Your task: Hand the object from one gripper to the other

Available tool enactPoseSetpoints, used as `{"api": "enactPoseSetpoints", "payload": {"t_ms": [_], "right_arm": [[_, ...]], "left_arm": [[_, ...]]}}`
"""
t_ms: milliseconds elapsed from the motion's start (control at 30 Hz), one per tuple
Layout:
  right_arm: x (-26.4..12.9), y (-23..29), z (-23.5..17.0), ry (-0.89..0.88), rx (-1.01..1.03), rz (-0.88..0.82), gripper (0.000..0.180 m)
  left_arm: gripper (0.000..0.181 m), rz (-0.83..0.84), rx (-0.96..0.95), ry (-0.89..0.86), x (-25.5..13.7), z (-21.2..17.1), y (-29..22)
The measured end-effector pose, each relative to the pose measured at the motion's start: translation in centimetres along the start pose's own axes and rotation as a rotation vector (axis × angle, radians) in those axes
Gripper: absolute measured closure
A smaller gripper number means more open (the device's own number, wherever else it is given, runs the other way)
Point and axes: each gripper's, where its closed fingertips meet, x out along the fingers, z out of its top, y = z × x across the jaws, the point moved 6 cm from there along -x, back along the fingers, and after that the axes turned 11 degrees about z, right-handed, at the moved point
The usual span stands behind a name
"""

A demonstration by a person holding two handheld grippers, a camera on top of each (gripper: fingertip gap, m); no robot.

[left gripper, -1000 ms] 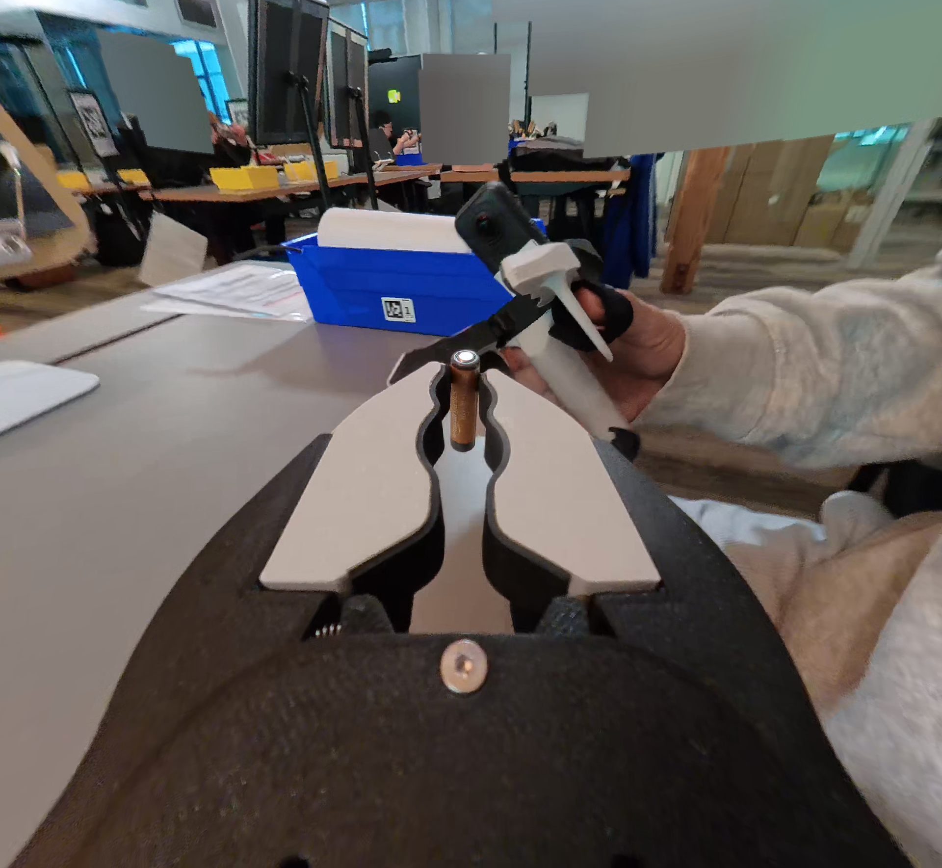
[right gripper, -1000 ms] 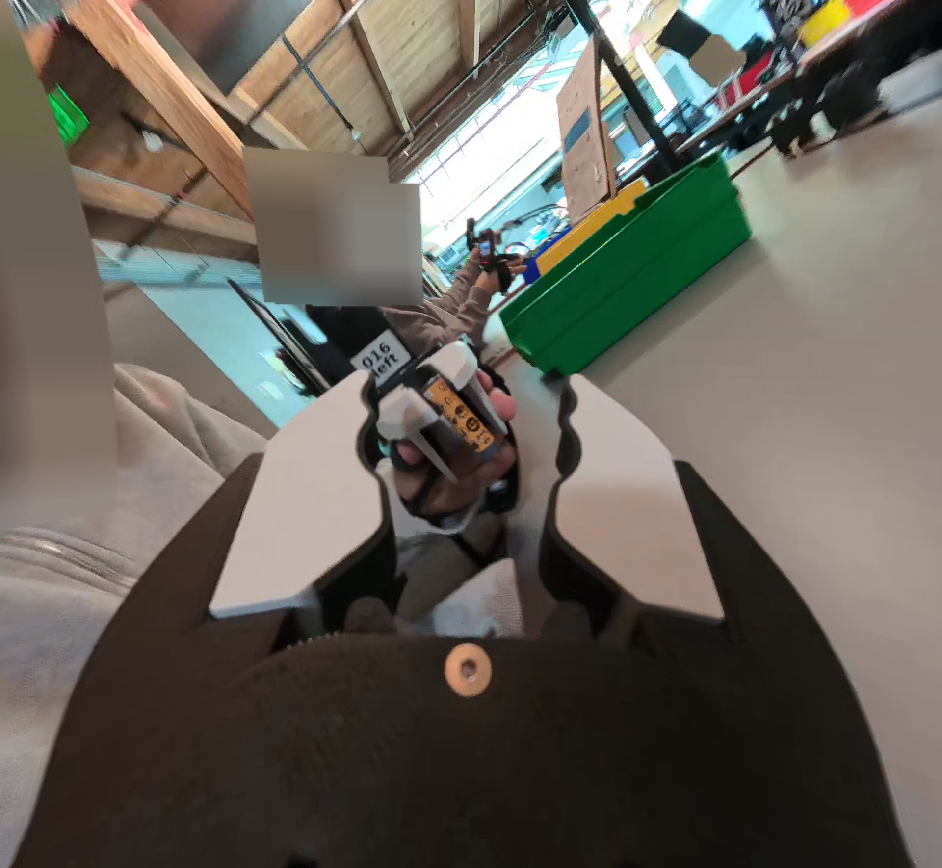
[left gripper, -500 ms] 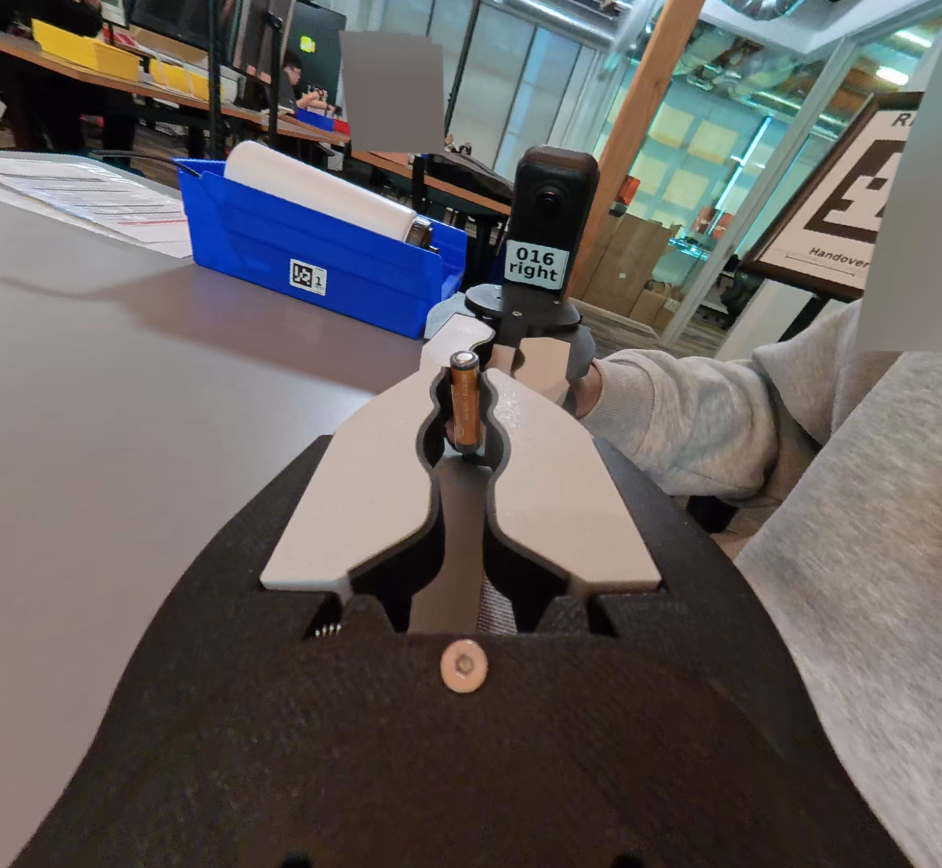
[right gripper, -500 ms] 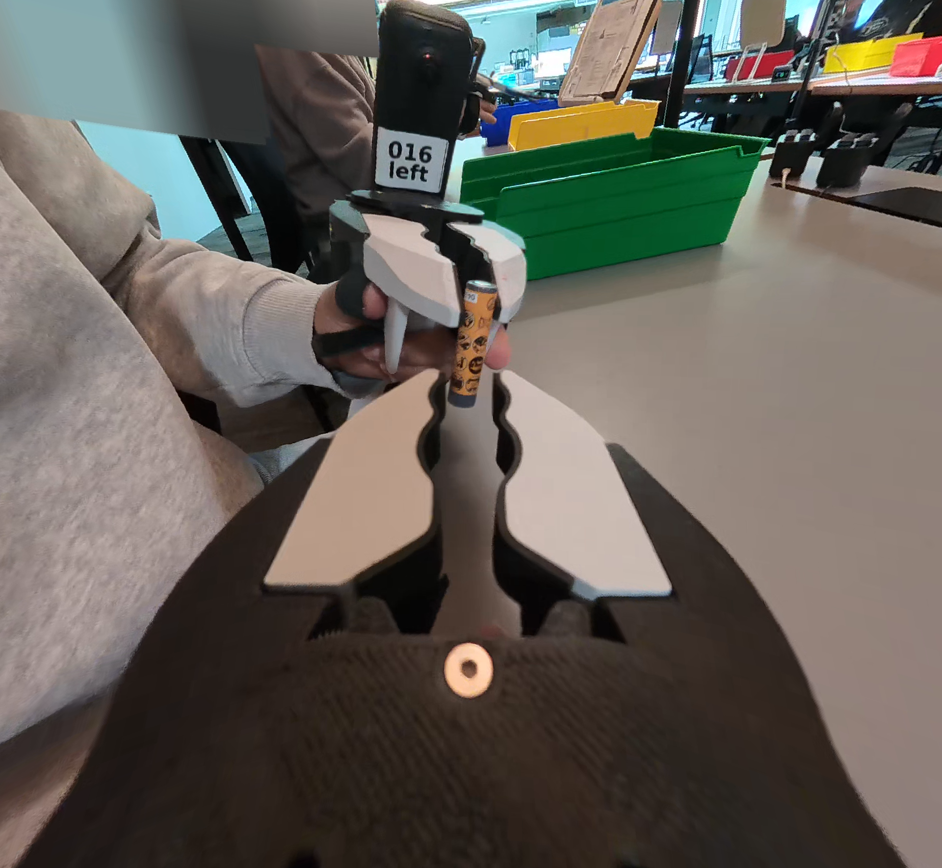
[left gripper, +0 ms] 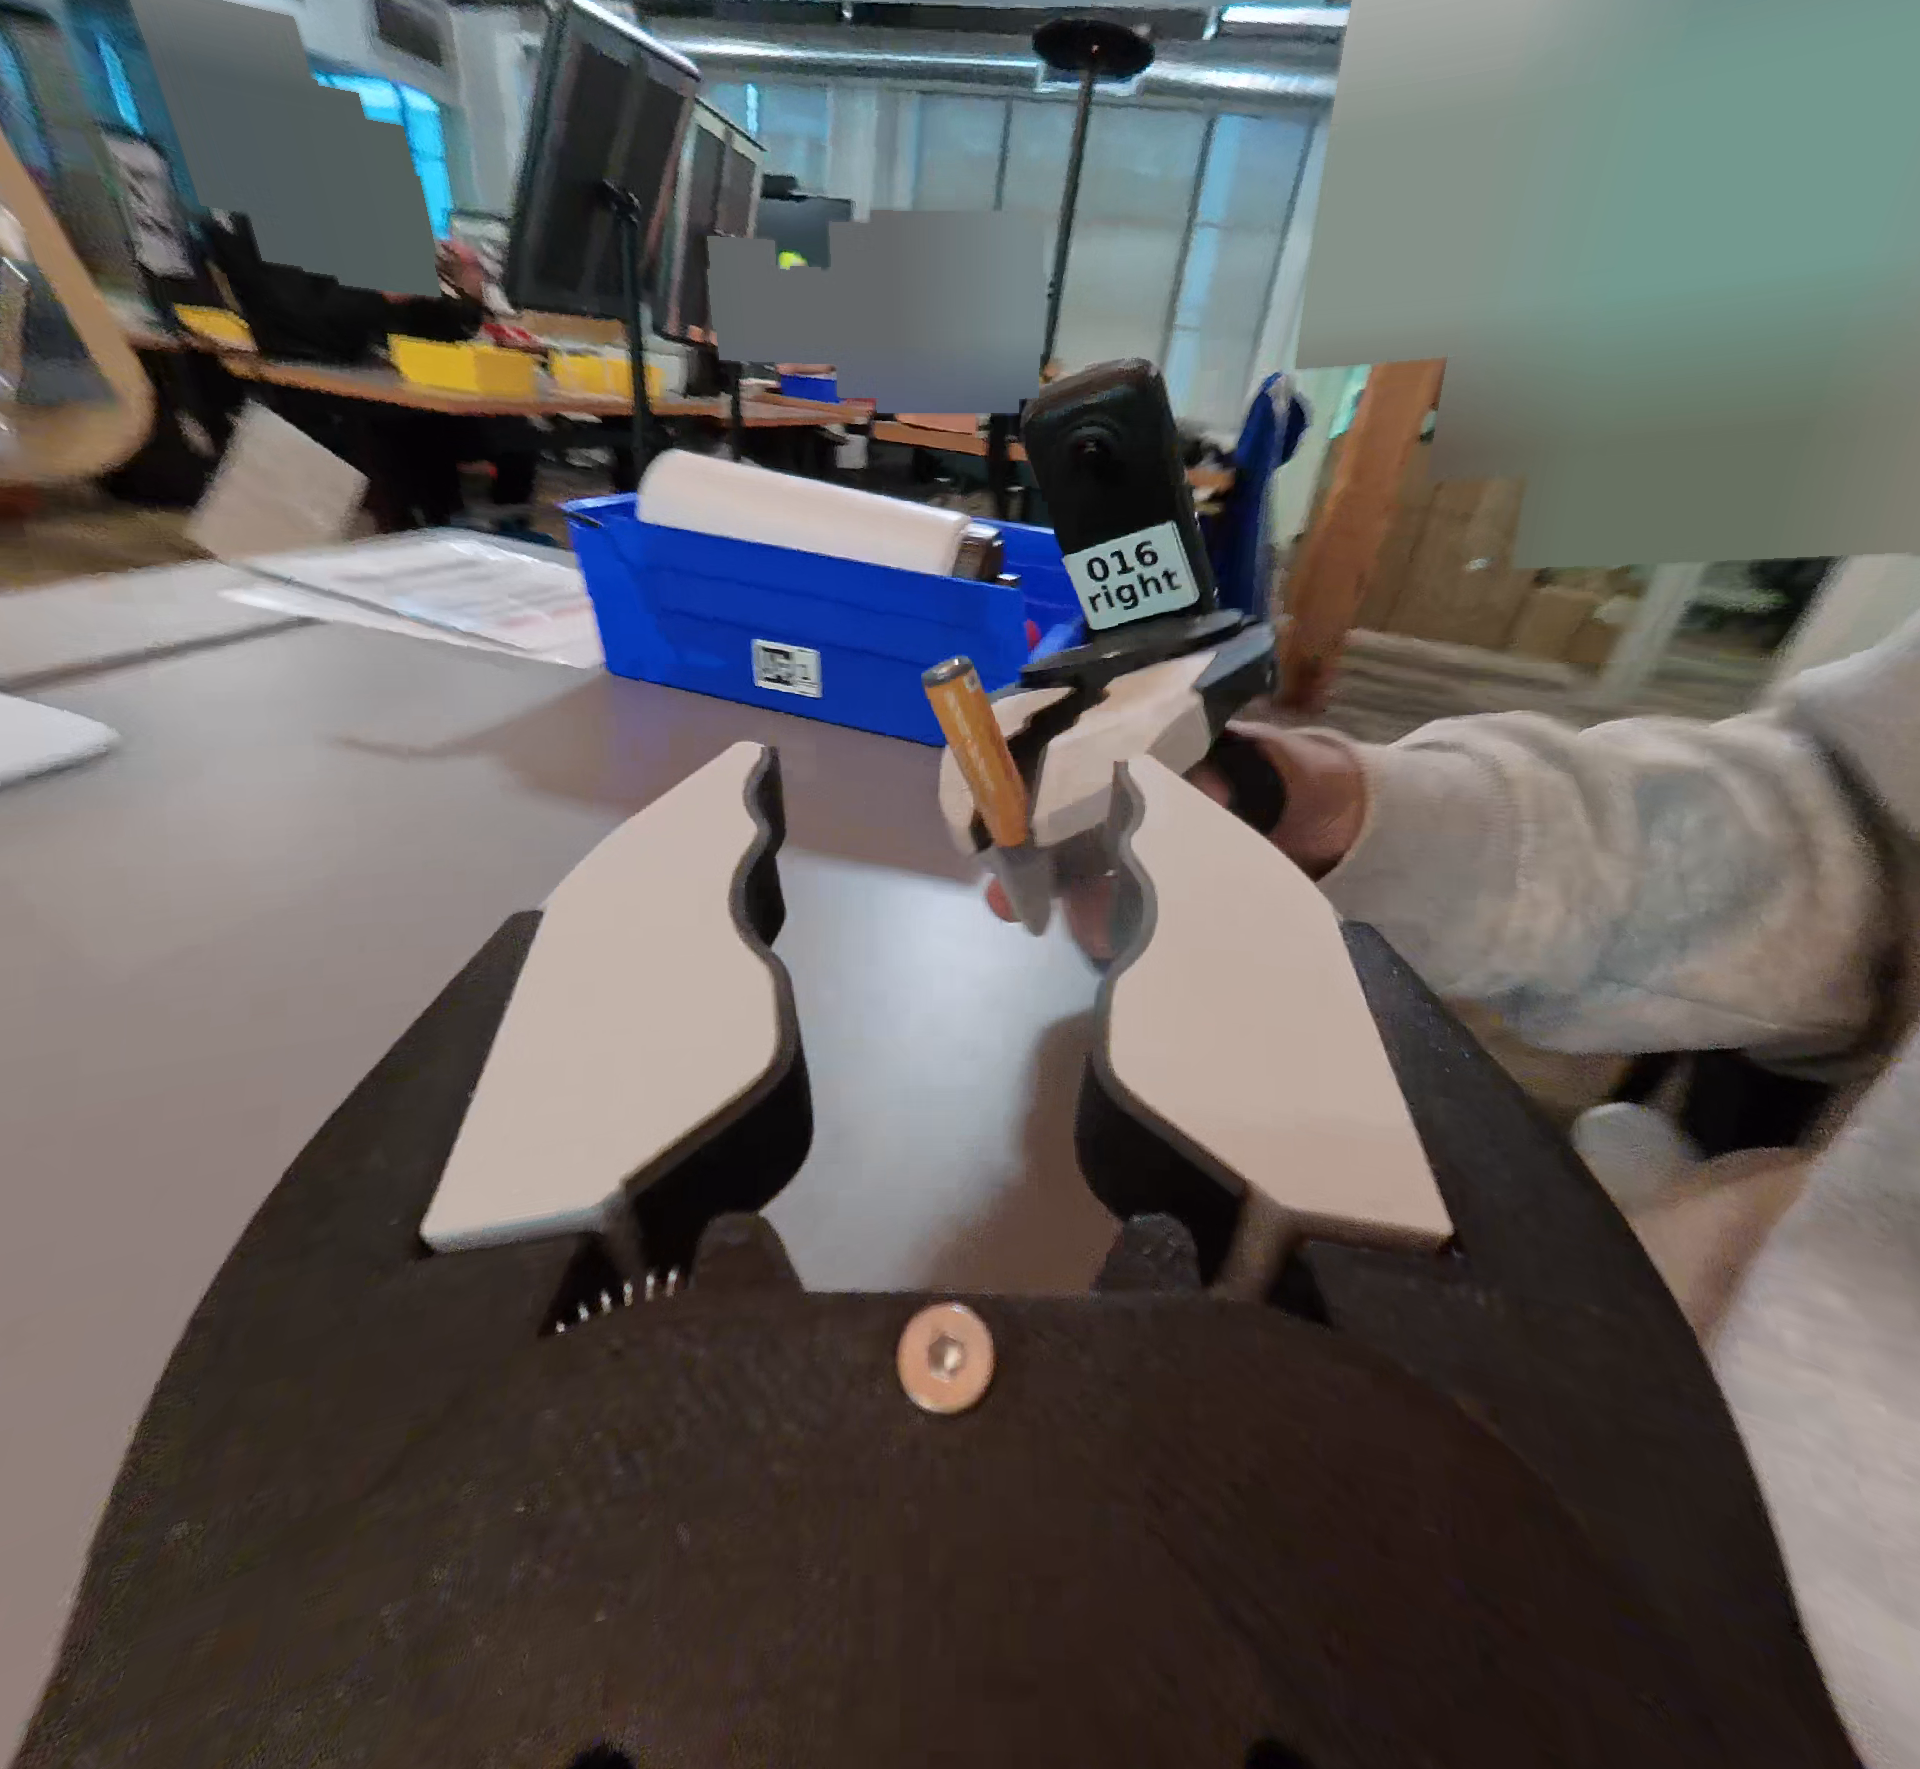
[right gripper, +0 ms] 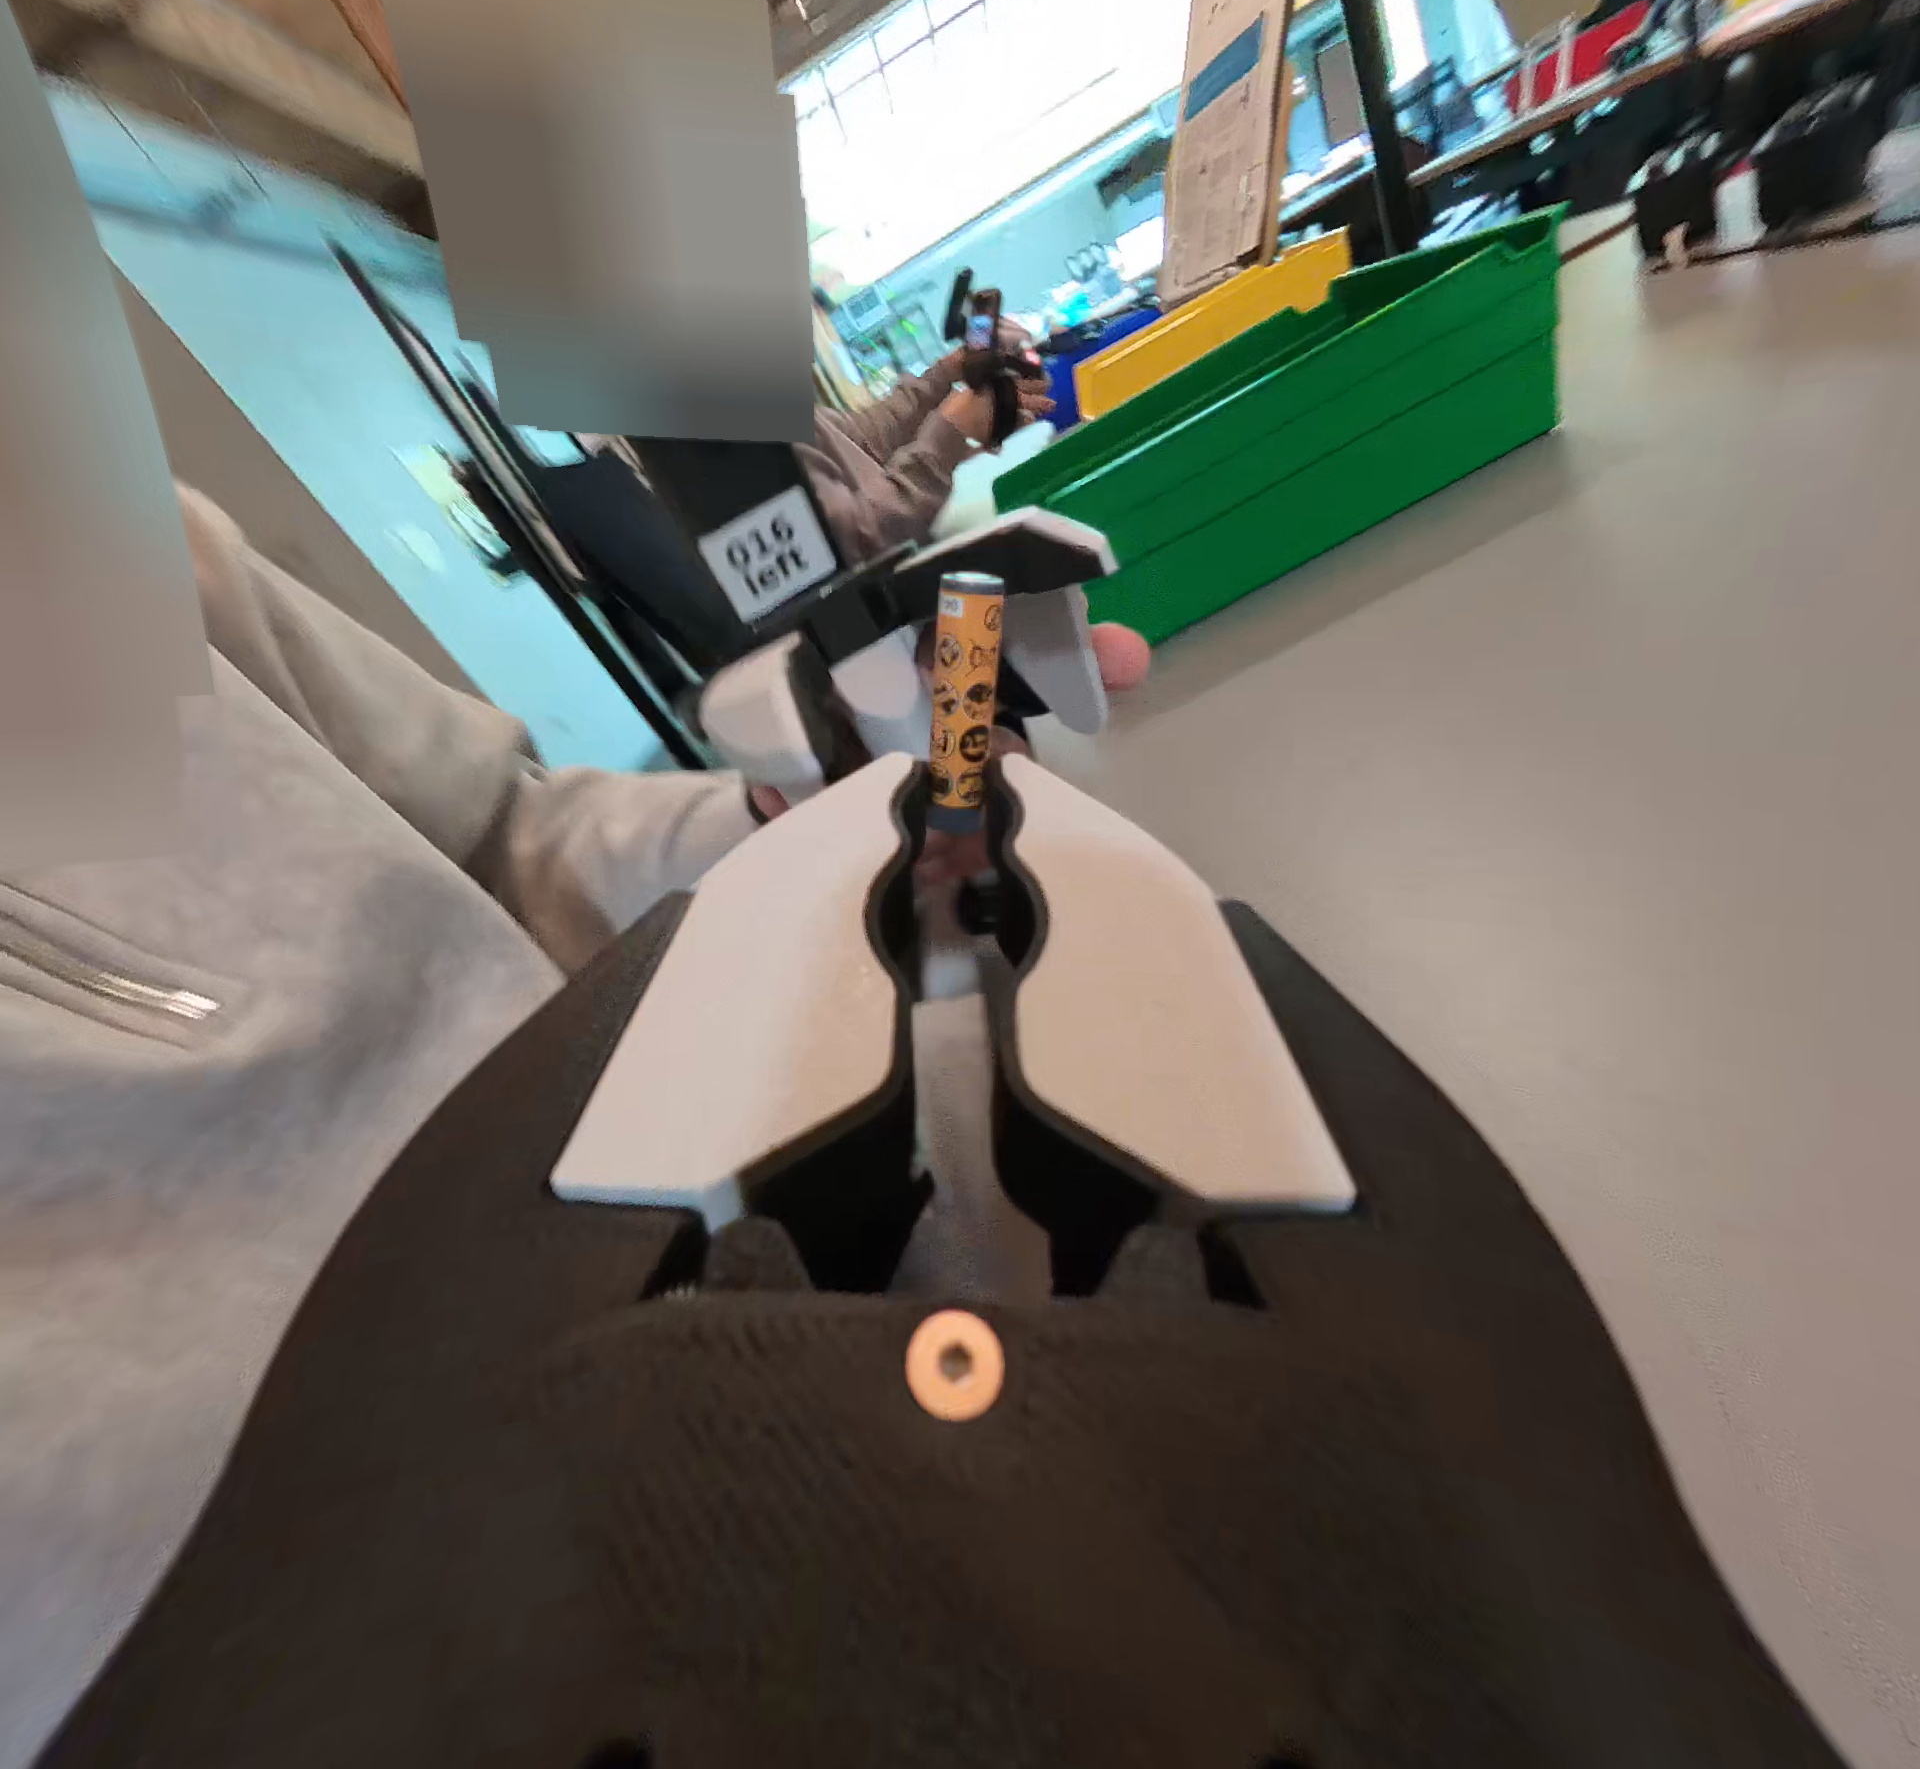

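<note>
Your left claw (left gripper: pixel 940 846) is spread wide, nothing between its white fingers (left gripper: pixel 665 971), only bare grey bench (left gripper: pixel 260 888) showing through the gap. Your right claw (right gripper: pixel 954 789) is closed down on the battery (right gripper: pixel 964 680), an orange AA-type cell with dark printed marks. It grips the lower end at the fingertips; the rest sticks up nearly upright above the claw.

Left wrist view: the battery (left gripper: pixel 982 763) is tilted, top leaning left, held in the right claw (left gripper: pixel 1023 784) just past and right of your left claw's right fingertip. It is clear of the left claw's fingers. Your right hand (left gripper: pixel 1288 805), in a grey sleeve (left gripper: pixel 1621 867), is behind it, and a black camera (left gripper: pixel 1117 493) with a white label stands on top of that claw.

Right wrist view: the left claw (right gripper: pixel 935 670) is just behind the battery, its fingers parted either side, with your left hand's fingertip (right gripper: pixel 1120 654) showing beside it. Whether those fingers touch the battery, can't tell.

Farther out in the left view: a blue bin (left gripper: pixel 810 618) on the bench holding a white roll (left gripper: pixel 800 514), papers (left gripper: pixel 436 587) left of it, then monitors (left gripper: pixel 613 181) and yellow bins (left gripper: pixel 468 363) on far desks.

Farther out in the right view: a green bin (right gripper: pixel 1351 410) on the bench, a yellow bin (right gripper: pixel 1205 327) behind it, a cardboard board (right gripper: pixel 1236 119) on a stand. Background is blurred.
</note>
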Motion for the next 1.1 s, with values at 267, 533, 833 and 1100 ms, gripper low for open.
{"api": "enactPoseSetpoints", "payload": {"t_ms": [267,533,833,1100], "right_arm": [[-0.7,-0.1,0.4,-0.140,0.366,0.197,0.169],[0.5,0.1,-1.0,-0.039,0.481,0.259,0.169],[0.7,0.0,-1.7,0.006,0.548,0.280,0.169],[0.7,0.1,-1.7,0.001,0.573,0.300,0.169]], "left_arm": [[0.112,0.123,0.486,0.018,0.5,-1.2,-2.0],[0.097,0.122,0.520,-0.054,0.3,-0.8,-2.2],[0.118,0.073,0.554,-0.003,0.2,-1.4,-2.4],[0.132,0.048,0.552,0.029,0.2,-1.7,-2.5]]}}
